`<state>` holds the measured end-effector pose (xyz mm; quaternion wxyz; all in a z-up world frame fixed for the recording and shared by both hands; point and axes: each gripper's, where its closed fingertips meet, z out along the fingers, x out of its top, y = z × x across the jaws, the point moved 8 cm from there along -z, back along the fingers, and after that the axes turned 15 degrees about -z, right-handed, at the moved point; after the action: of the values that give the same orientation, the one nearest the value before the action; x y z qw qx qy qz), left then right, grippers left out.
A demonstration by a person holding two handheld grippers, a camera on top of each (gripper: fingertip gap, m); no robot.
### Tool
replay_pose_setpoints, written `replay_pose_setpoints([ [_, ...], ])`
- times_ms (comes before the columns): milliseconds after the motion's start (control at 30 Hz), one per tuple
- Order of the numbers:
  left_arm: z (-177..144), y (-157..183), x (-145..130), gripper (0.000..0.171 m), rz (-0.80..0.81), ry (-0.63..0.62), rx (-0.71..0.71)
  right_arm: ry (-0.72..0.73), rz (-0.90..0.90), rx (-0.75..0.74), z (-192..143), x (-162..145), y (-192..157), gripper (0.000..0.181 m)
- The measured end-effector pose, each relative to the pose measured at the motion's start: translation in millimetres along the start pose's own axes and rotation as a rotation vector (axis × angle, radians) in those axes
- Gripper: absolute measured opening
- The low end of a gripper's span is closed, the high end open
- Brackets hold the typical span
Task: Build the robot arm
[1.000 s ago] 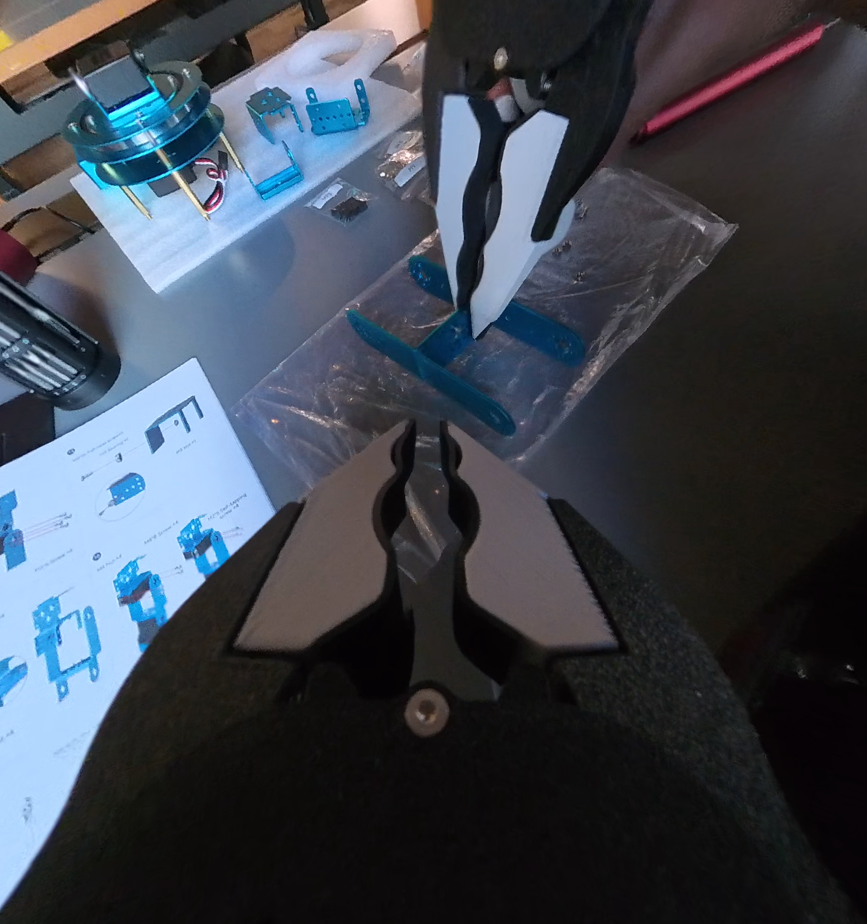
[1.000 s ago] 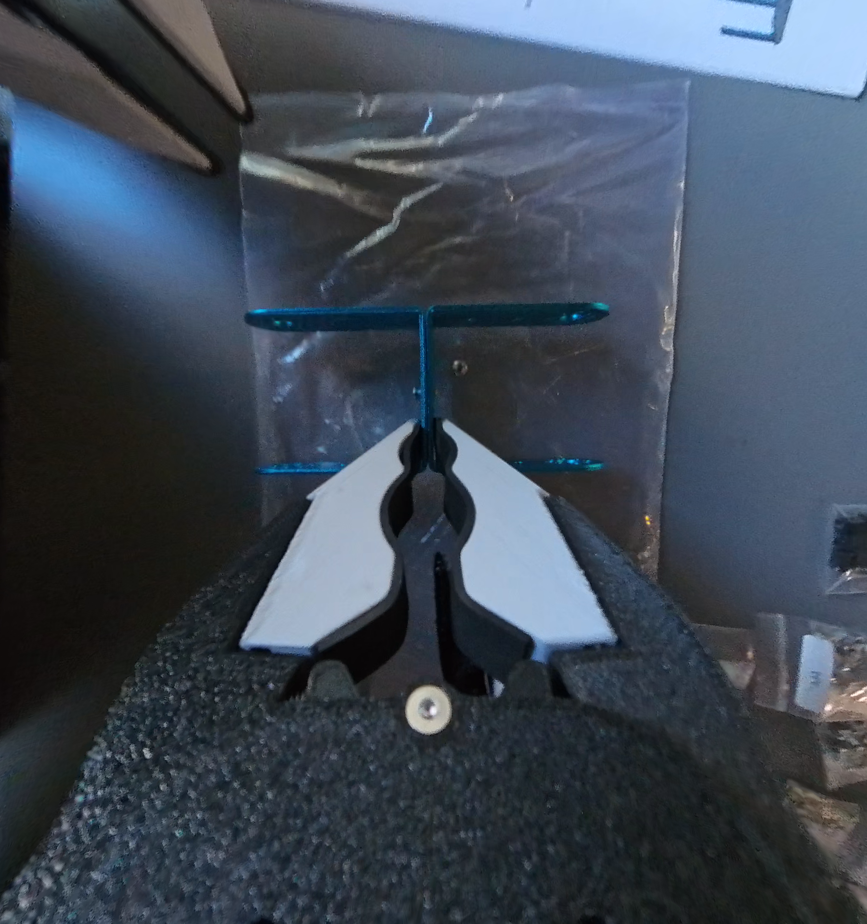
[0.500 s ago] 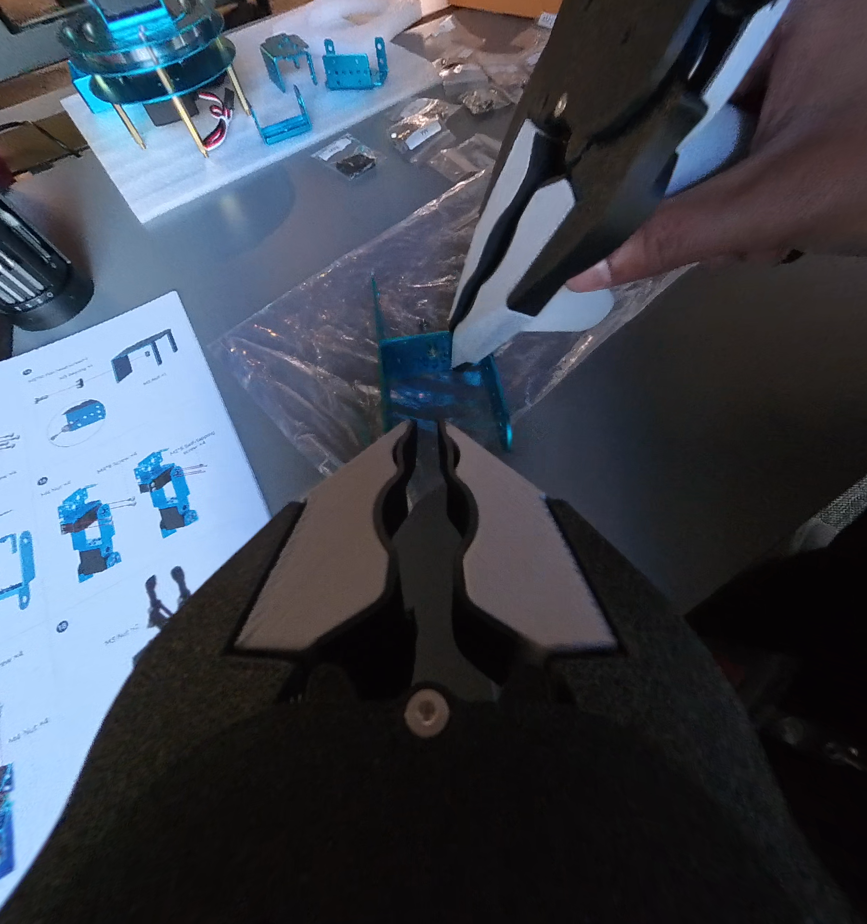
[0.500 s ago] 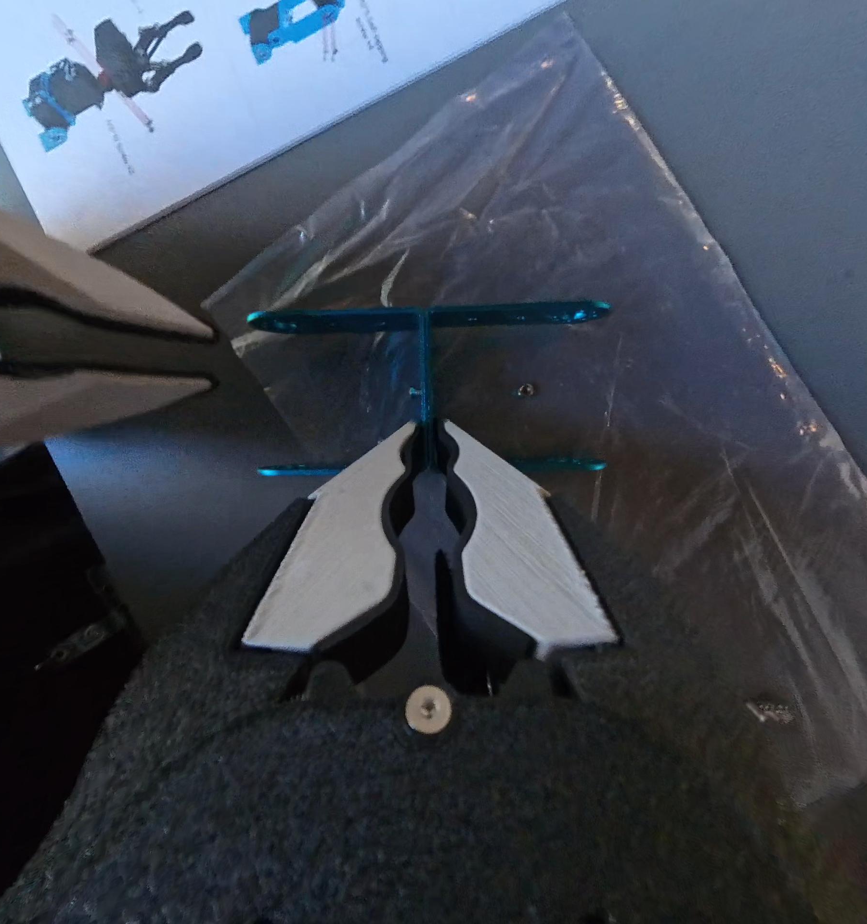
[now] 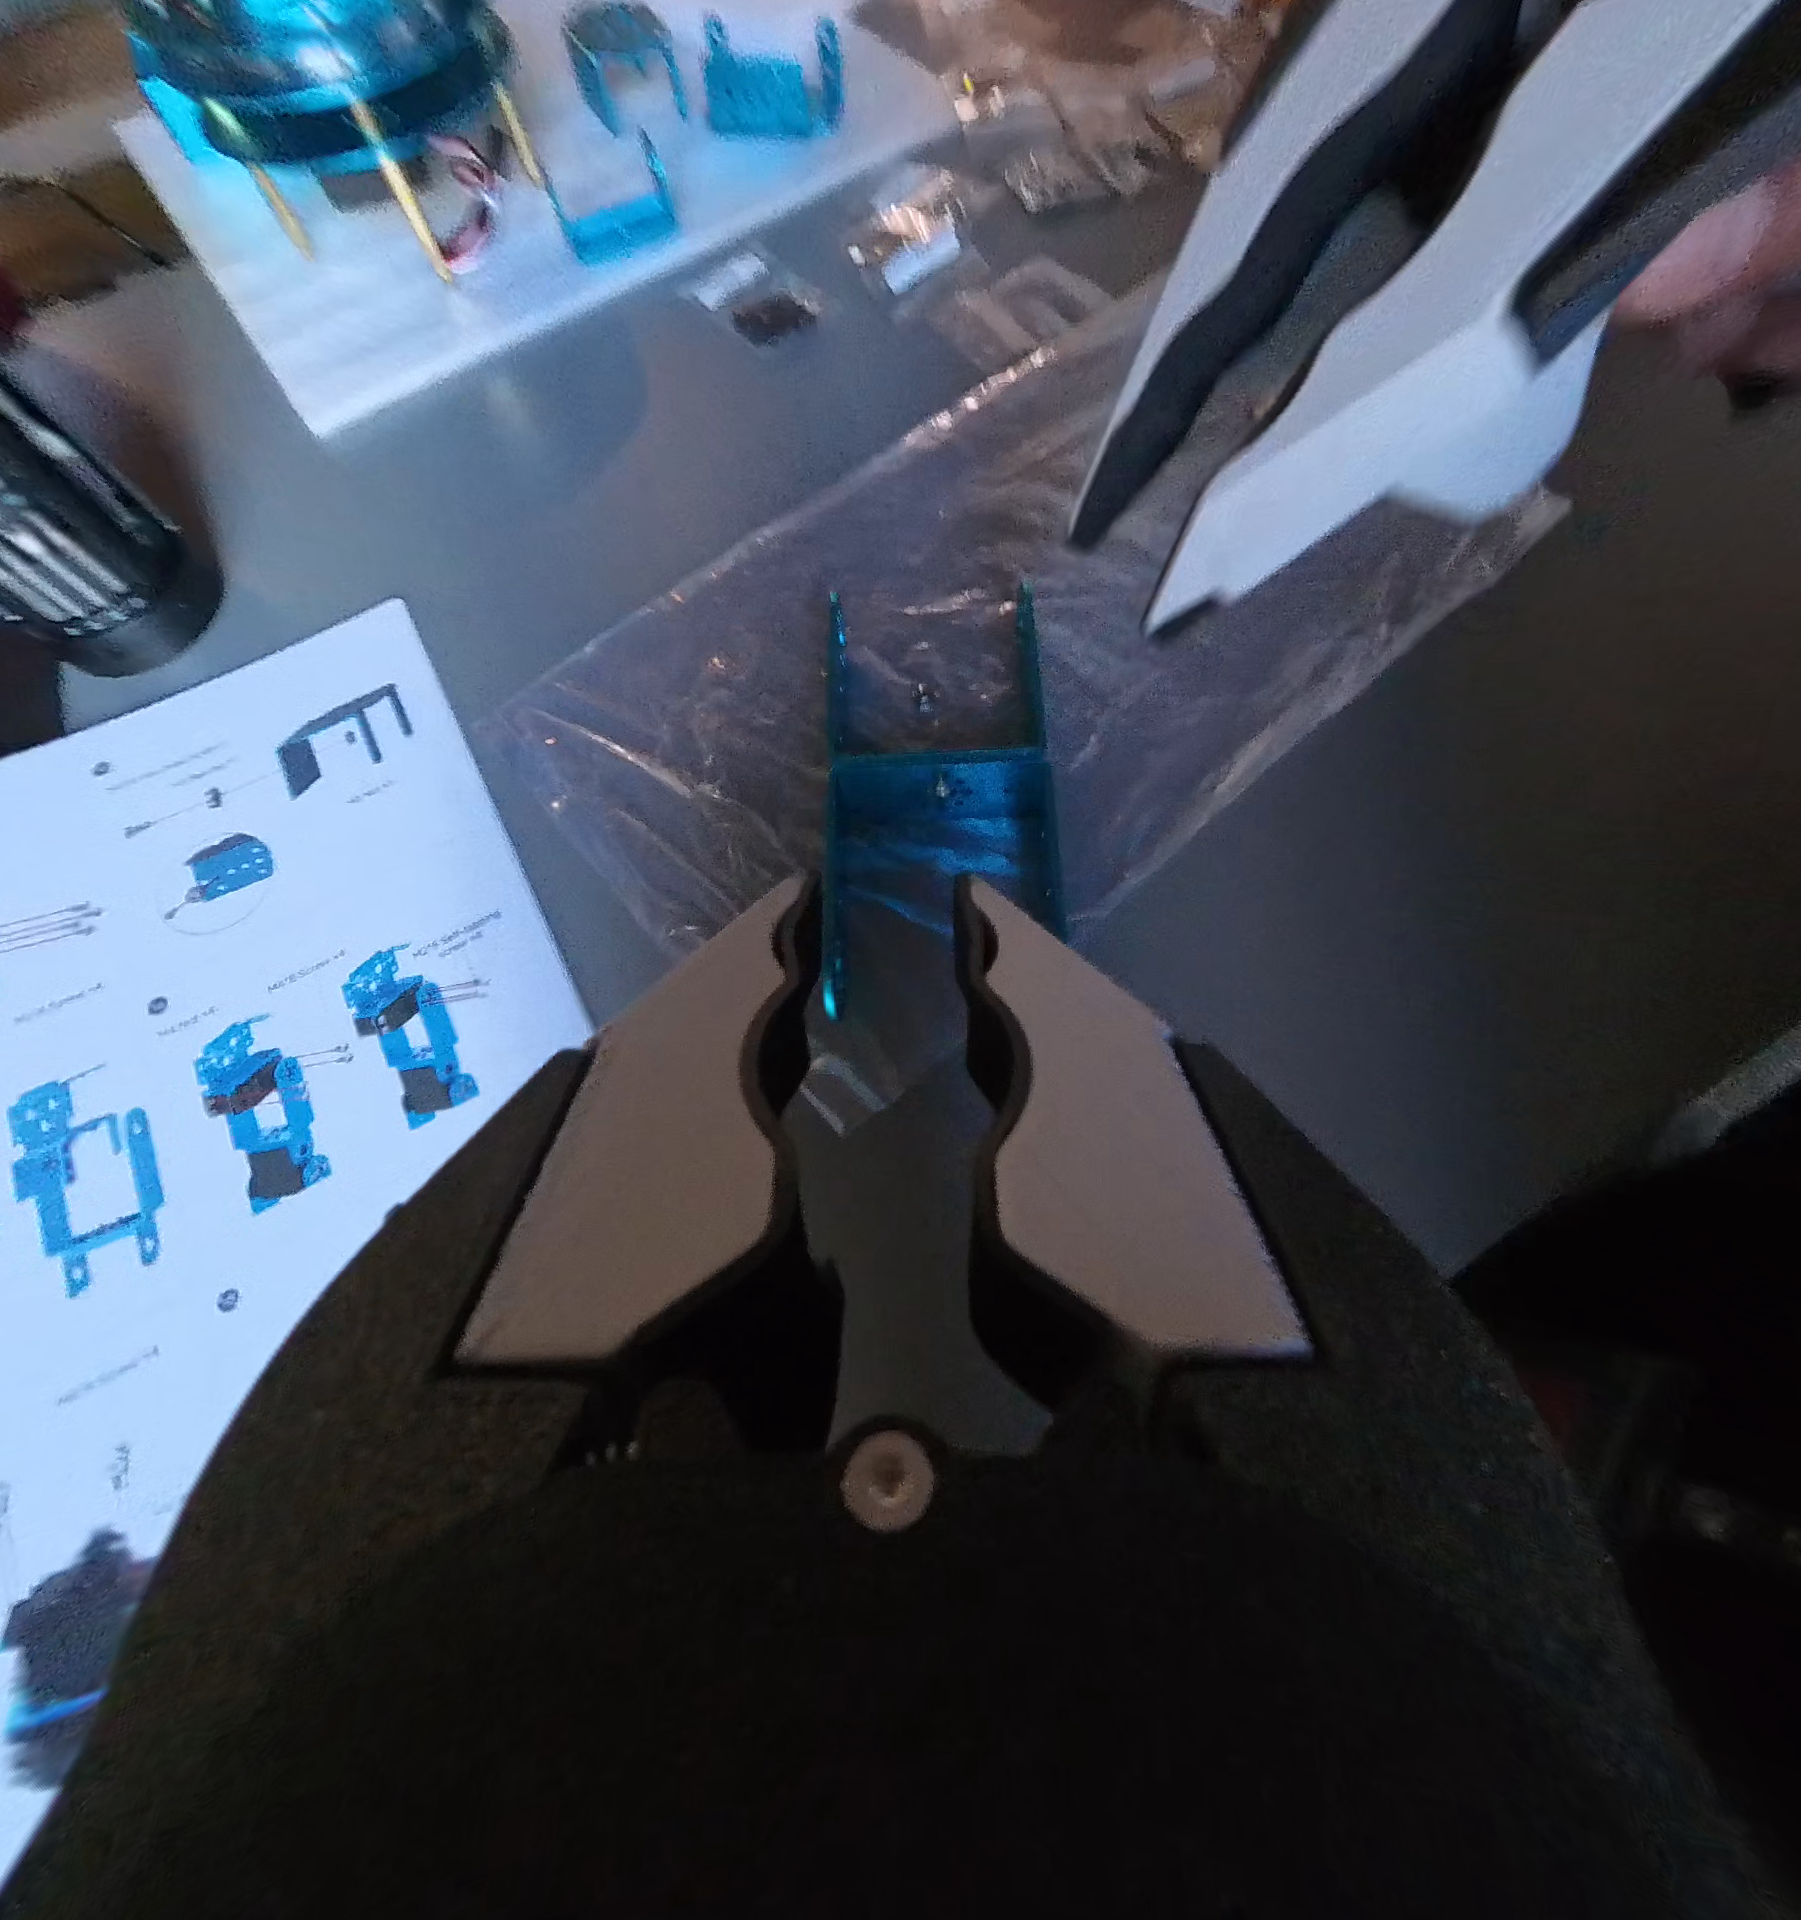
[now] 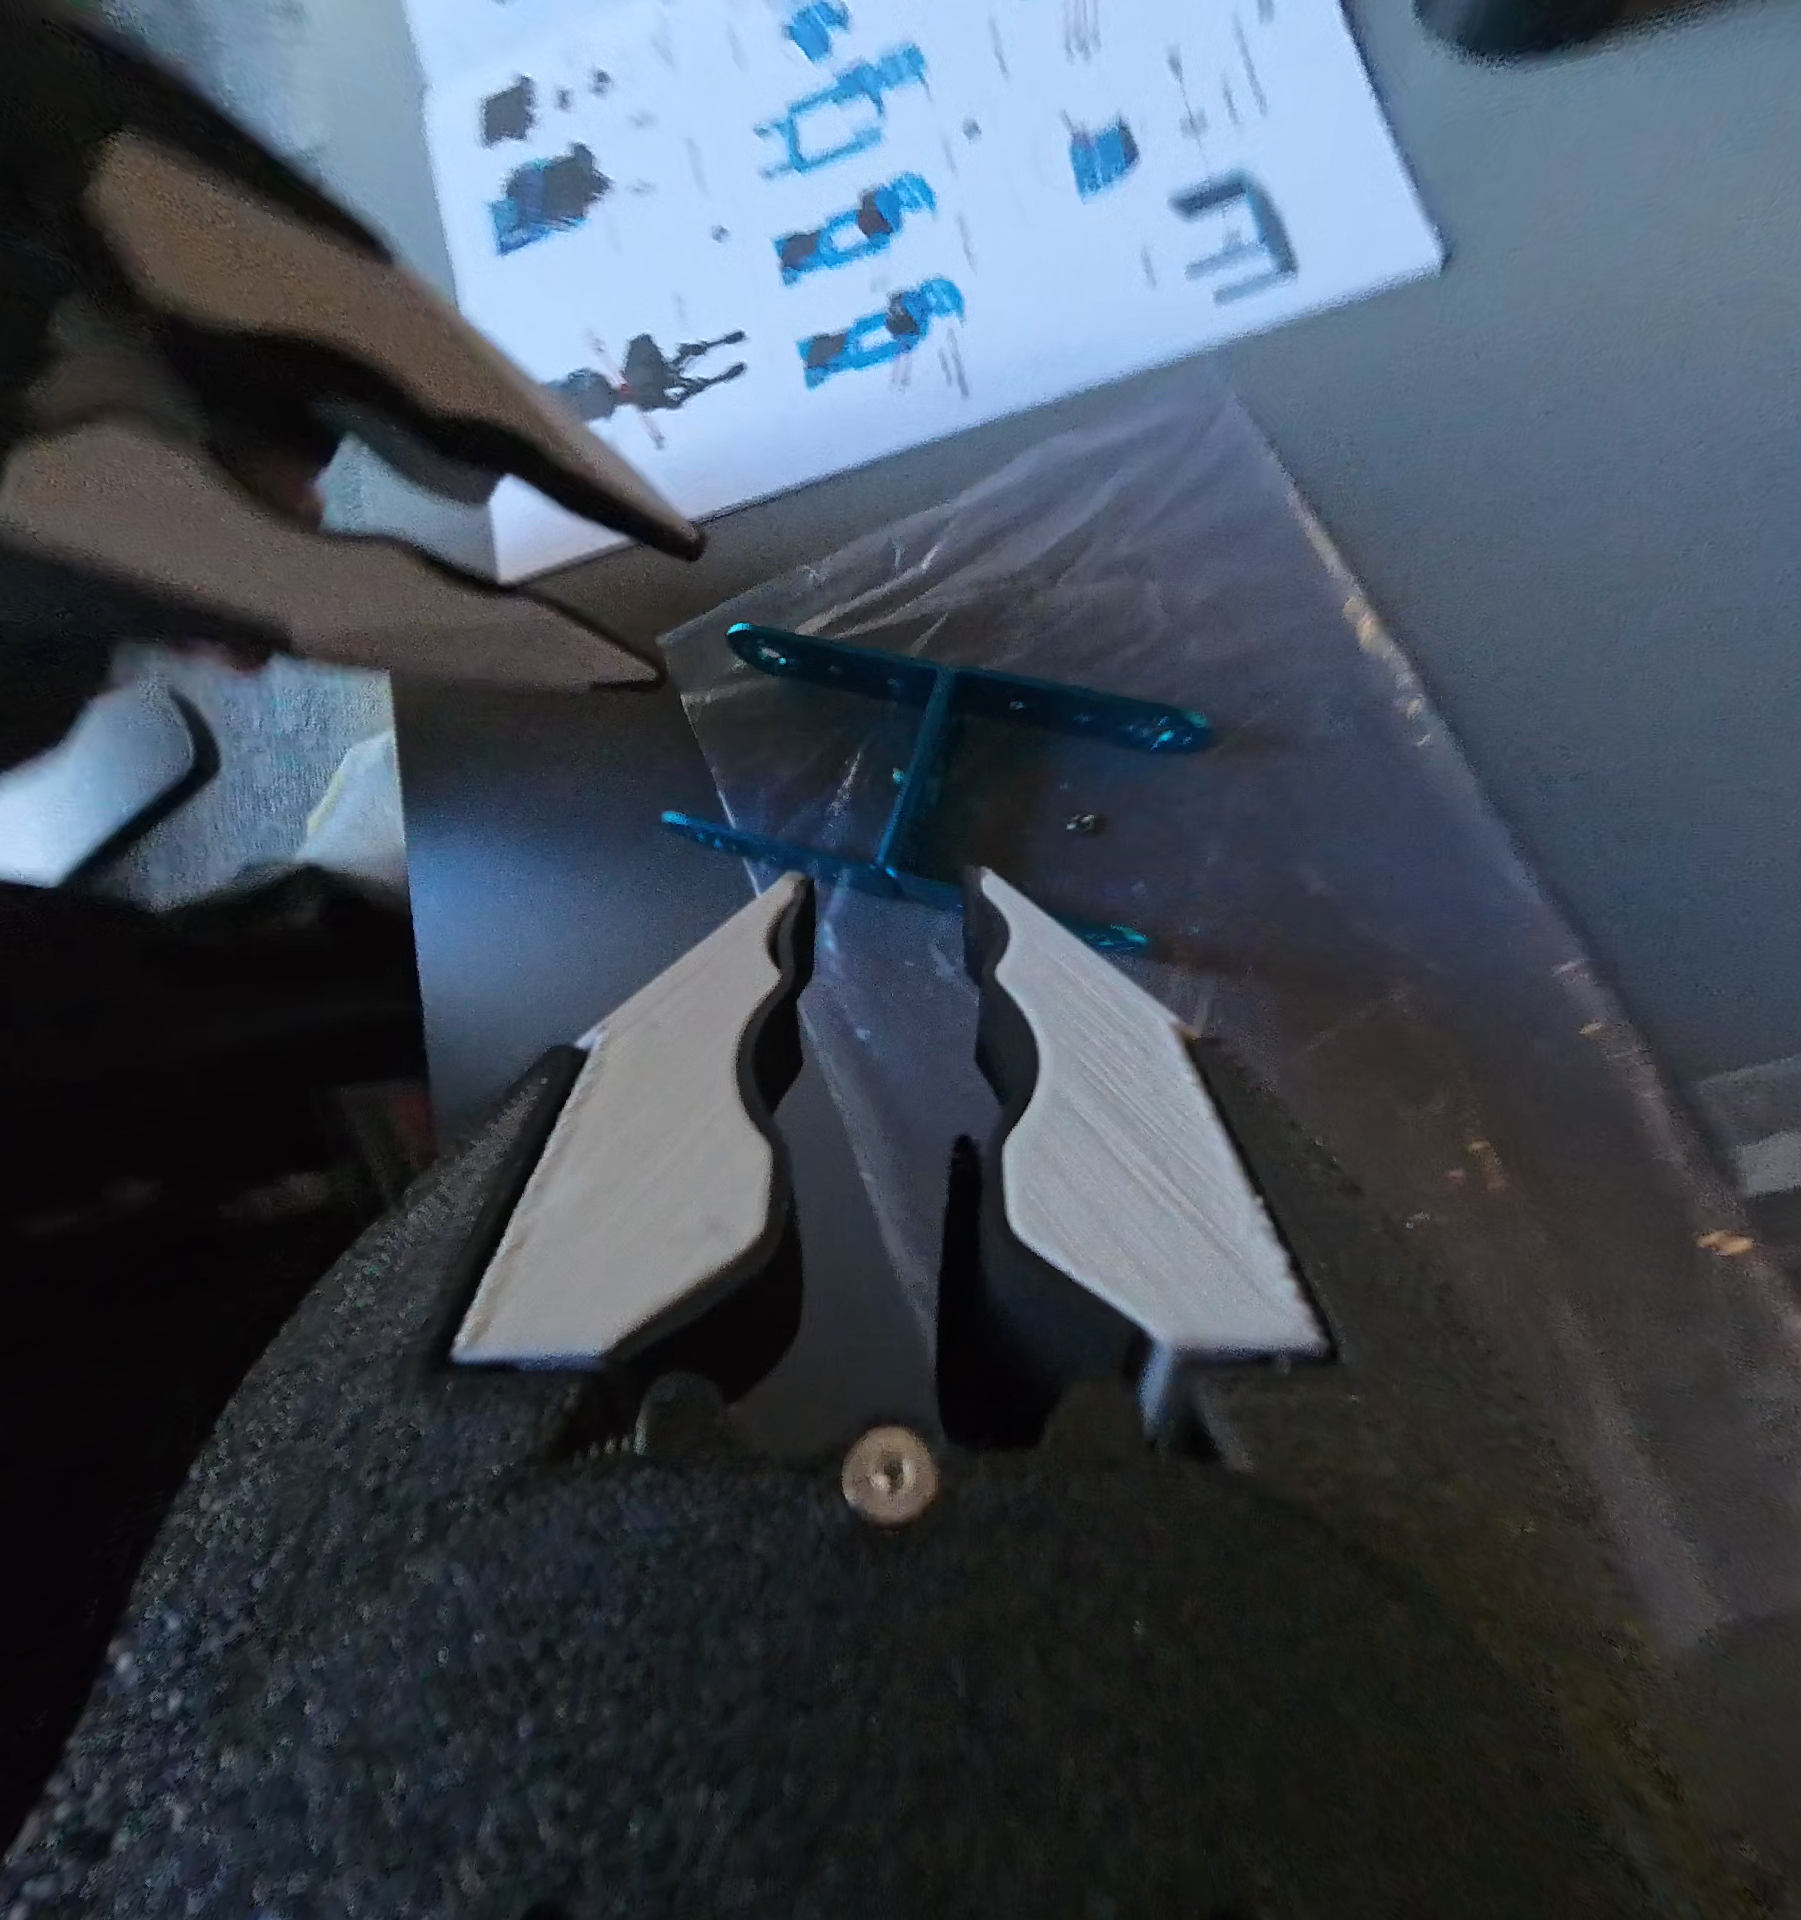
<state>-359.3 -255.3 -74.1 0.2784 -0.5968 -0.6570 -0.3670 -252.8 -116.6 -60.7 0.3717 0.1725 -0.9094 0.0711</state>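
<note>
H-shaped blue metal bracket (image 5: 937,821) is seen standing on a clear plastic bag (image 5: 1239,665), which is spread flat on the grey table (image 5: 1498,935); the bag seems to serve as a mat that keeps small hardware together, and a tiny screw (image 6: 1081,823) lies loose on it just beside the bracket

Left gripper (image 5: 888,899): jaws parted a little, nothing clamped. One thin flange of the bracket is framed between the tips, near the left finger; contact cannot be told from either view. In the right wrist view the tips are level with the bag's near corner

Right gripper (image 6: 888,888): jaws parted to a moderate gap, nothing held. It hovers just short of the nearer flange, which crosses the gap in the right wrist view. A hand (image 5: 1748,260) is partly visible behind it, blurred

Materials: bracket is thin anodised sheet with a glossy blue finish, two long perforated strips with rounded ends joined by a flat web. Bag is crinkled and glinting. Fingers are pale, matt, with wavy black inner edges; gripper bodies are black and grainy

Printed instruction sheet (image 5: 200,987) with blue diagrams lies beside the bag. Farther off, blurred: more blue brackets (image 5: 761,94) on a white foam sheet (image 5: 376,343)
</note>
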Motion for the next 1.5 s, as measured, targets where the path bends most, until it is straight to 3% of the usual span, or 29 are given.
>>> replay_pose_setpoints([
  [100,-3,-11,7,0.025,0.012,-0.089,0.071,0.138,-0.324,0.105,-15,-9,17,0.029],
  [200,-9,3,-7,0.058,-0.030,-0.054,0.037,0.108,-0.558,0.285,-10,-16,29,0.069],
  [233,-8,7,-13,0.070,-0.054,-0.040,0.027,0.078,-0.617,0.327,-6,-12,35,0.073],
  [300,-3,13,-25,0.076,-0.097,-0.027,0.014,0.081,-0.728,0.388,5,1,46,0.071],
  [500,15,8,-35,0.080,-0.058,-0.092,0.123,-0.001,-0.831,0.573,56,5,74,0.072],
  [633,25,7,-34,0.079,-0.006,-0.140,0.114,0.015,-0.919,0.500,58,3,78,0.073],
  [767,29,5,-29,0.068,-0.016,-0.144,0.071,-0.037,-0.907,0.519,62,-4,78,0.078],
  [967,35,3,-30,0.061,0.017,-0.182,0.041,-0.065,-0.914,0.552,66,-3,74,0.065],
  [1267,30,1,0,0.060,0.122,-0.188,-0.126,-0.052,-0.798,0.470,33,7,63,0.063],
  [1500,39,-19,-19,0.061,0.275,-0.294,-0.216,-0.025,-0.611,0.386,11,-22,63,0.063],
])
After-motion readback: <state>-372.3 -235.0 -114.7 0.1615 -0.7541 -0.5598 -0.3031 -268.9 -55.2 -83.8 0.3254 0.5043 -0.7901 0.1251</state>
